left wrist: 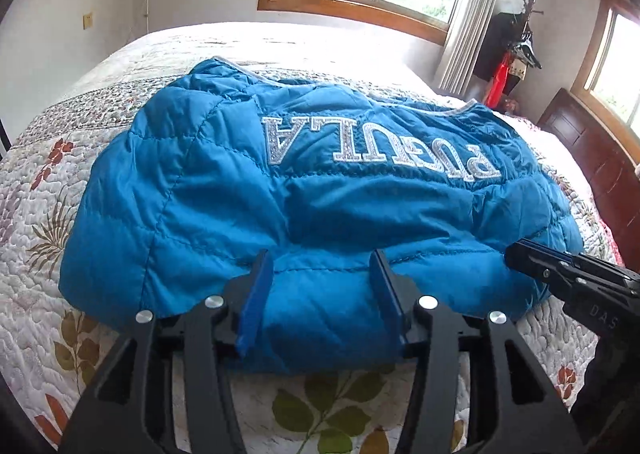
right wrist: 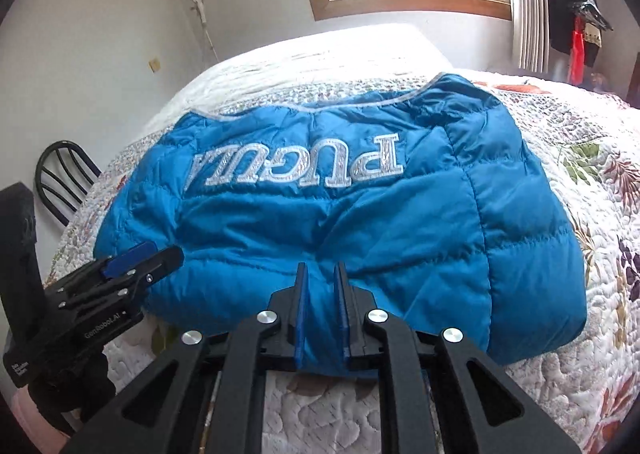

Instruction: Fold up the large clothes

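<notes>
We have the blue quilted jacket folded into a thick bundle on the floral bedspread, its silver lettering facing up and its near folded edge under both tongs. The left gripper stands about half open astride that near edge, its pads not pressing the fabric. The right gripper is narrow, nipping a ridge of the same edge. To finish the fold well, we should let go cleanly on both sides, lift away without dragging the slippery shell, then press the puffy layers flat. The right wrist view alone shows a black chair beyond the jacket's left side; the left wrist view alone shows the dark wooden headboard to its right.
</notes>
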Available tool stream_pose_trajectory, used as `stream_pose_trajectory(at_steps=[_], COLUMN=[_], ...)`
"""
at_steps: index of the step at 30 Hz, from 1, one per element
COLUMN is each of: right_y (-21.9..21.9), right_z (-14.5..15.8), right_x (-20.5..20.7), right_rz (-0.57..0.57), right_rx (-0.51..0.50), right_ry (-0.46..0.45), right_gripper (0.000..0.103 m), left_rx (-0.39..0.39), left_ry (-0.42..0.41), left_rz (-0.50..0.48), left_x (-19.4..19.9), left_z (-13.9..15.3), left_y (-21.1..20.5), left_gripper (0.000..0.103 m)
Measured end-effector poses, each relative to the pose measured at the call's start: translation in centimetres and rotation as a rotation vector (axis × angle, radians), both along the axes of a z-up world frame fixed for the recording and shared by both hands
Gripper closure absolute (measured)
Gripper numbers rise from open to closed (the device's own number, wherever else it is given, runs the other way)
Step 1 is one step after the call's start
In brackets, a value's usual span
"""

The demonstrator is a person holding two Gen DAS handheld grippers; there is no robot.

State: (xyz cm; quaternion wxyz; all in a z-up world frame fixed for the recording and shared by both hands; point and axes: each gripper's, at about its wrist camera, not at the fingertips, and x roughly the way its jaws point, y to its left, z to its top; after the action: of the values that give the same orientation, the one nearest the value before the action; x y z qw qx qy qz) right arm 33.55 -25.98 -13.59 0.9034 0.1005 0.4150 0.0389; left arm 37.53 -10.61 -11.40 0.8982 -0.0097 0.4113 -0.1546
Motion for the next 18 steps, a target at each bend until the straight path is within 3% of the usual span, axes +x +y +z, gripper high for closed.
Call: stream_pose_trajectory(at_steps=[3, 7, 12, 14, 15, 16, 17, 18], right_y=[-0.2, -1.5, -2.5, -3.3, -4.1, -5.4, -6.7, -8.4], right_z=[-1.4, -3.3, -1.7, 0.4, 1.9, 3.2, 4.1, 4.8], right_x=[0.2, 0.8, 0.2, -0.9, -1.6, -2.2, -2.5, -2.5], right_rz=[0.004, 0.010, 0.023, 0.018, -0.005, -0.035, -0.059, -0.076], right_rx=[0.015, 0.108, 0.158, 0.153, 0.143, 0.147, 0.161, 0.184], right_ry=[0.010, 0.012, 0.018, -0.036, -0.077, -0.113, -0.133, -0.134], right_gripper=[0.091, 0.094, 0.095, 0.086, 0.069, 0.046, 0.036, 0.029], left_rx=[0.049, 0.034, 0.001, -0.018, -0.046, -0.064, -0.061, -0.056], left_ry=[-0.014, 0.004, 0.046, 0.057, 0.051, 0.036, 0.018, 0.005], left_rz=[-0.013, -0.023, -0.037, -0.039, -0.031, -0.016, 0.006, 0.028], left_x=[0.2, 0.8, 1.0, 0.7, 0.6, 0.7, 0.9, 1.4], left_z=[-0.7, -1.8, -0.9, 0.5, 1.4, 2.2, 3.1, 3.7], left_y=[-0.7, -0.4, 0.4, 1.5, 2.6, 3.6, 4.7, 5.9], left_gripper=[0.053, 0.052, 0.054, 0.049, 0.040, 0.034, 0.024, 0.022])
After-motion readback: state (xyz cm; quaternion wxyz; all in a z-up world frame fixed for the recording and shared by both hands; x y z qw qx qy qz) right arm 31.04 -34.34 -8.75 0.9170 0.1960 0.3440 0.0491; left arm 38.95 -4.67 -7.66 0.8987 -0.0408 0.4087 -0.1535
